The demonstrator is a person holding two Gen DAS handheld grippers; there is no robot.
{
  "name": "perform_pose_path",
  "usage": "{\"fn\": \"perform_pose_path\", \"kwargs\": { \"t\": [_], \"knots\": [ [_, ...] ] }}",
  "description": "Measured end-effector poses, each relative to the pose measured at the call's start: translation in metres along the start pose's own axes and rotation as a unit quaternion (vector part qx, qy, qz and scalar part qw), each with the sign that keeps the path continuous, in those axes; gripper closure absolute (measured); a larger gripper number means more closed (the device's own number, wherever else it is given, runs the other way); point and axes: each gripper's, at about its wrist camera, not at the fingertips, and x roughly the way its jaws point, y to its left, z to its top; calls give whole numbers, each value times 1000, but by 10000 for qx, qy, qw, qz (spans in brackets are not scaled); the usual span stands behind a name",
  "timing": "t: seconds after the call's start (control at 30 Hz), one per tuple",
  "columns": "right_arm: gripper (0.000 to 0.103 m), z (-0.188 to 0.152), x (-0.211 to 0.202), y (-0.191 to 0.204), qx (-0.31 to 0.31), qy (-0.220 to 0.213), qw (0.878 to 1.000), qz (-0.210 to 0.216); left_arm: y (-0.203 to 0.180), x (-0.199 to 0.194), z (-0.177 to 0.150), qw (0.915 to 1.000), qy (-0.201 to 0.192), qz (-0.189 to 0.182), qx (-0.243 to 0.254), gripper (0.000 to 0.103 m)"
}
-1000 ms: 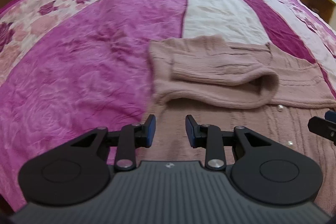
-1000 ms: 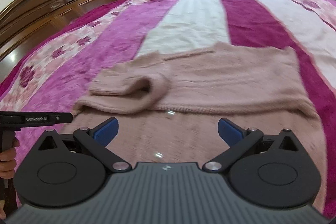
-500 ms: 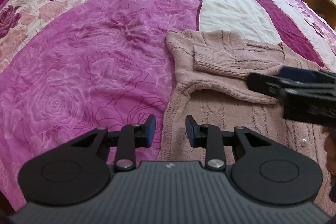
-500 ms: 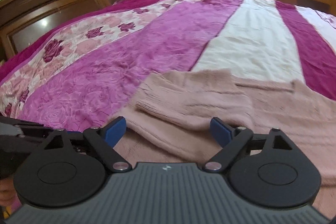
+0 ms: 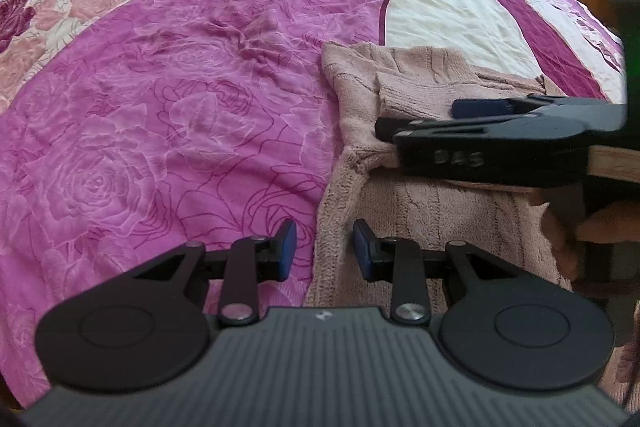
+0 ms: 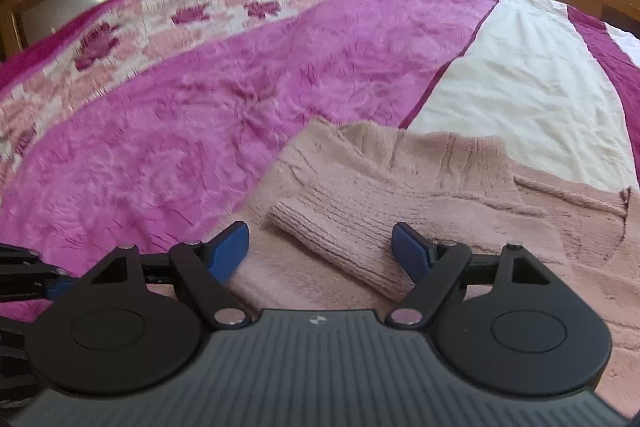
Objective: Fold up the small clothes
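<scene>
Right wrist view: the pink knit sweater [image 6: 460, 187] lies flat on the magenta bedspread [image 6: 240, 99], its ribbed sleeve [image 6: 340, 227] folded across the body. The right gripper [image 6: 320, 247] hangs over that sleeve with its blue pads spread wide, one on each side of the cuff, grasping nothing. Half a second ago the cuff lay further ahead of the fingers; now it sits between them.

In the left wrist view, the left gripper [image 5: 325, 249] hovers above the sweater's left edge [image 5: 332, 227], its jaws parted by a narrow gap and empty, as before. The right gripper [image 5: 500, 131] has pushed further across this view, hiding much of the sleeve. A hand [image 5: 592, 227] at the right margin is blurred and partly cut off. Whether either tool touches the knit cannot be made out.
</scene>
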Motion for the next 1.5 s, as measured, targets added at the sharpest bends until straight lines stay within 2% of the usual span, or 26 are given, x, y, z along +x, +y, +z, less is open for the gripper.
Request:
{"fn": "perform_pose_path", "kwargs": {
  "t": [0.03,0.1,0.13,0.17,0.2,0.53,0.7,0.83,1.03,1.2,1.3,1.43,1.47,1.5],
  "knots": [
    [39,-1,2,-1,17,-39,9999,-107,0,0,0,10000,2,-1,-1,70],
    [72,-1,3,-6,112,-88,9995,-295,0,0,0,10000,14,7,0,70],
    [78,0,1,-11,197,-113,9992,-328,0,1,1,10000,16,10,-8,70],
    [89,2,-3,-17,307,-150,9990,-294,-1,1,1,10000,18,15,-14,70],
    [93,3,-8,-23,450,-221,9984,-261,-1,1,2,10000,18,22,-11,70],
    [94,12,-96,-91,1189,-1205,9826,-758,-7,5,2,9999,2,157,56,70],
    [94,-4,-137,-128,1465,-1472,9713,-1157,-9,6,2,9997,3,208,93,70],
    [94,-27,-163,-156,1742,-1644,9566,-1659,-10,7,2,9997,1,230,105,70],
    [94,-74,-175,-196,2376,-1470,9358,-2149,-12,8,2,9996,9,271,115,70],
    [93,-116,-167,-208,2732,-1141,9275,-2283,-13,10,1,9994,16,306,151,70],
    [93,-138,-161,-211,2917,-965,9243,-2266,-13,10,1,9993,19,328,166,70],
    [92,-150,-161,-208,3112,-997,9195,-2185,-14,10,1,9992,24,352,181,70],
    [89,-149,-162,-208,3157,-1020,9185,-2152,-15,9,1,9992,24,358,177,70],
    [82,-151,-165,-208,3211,-1050,9179,-2083,-15,9,2,9992,17,363,177,70]
  ]
}}
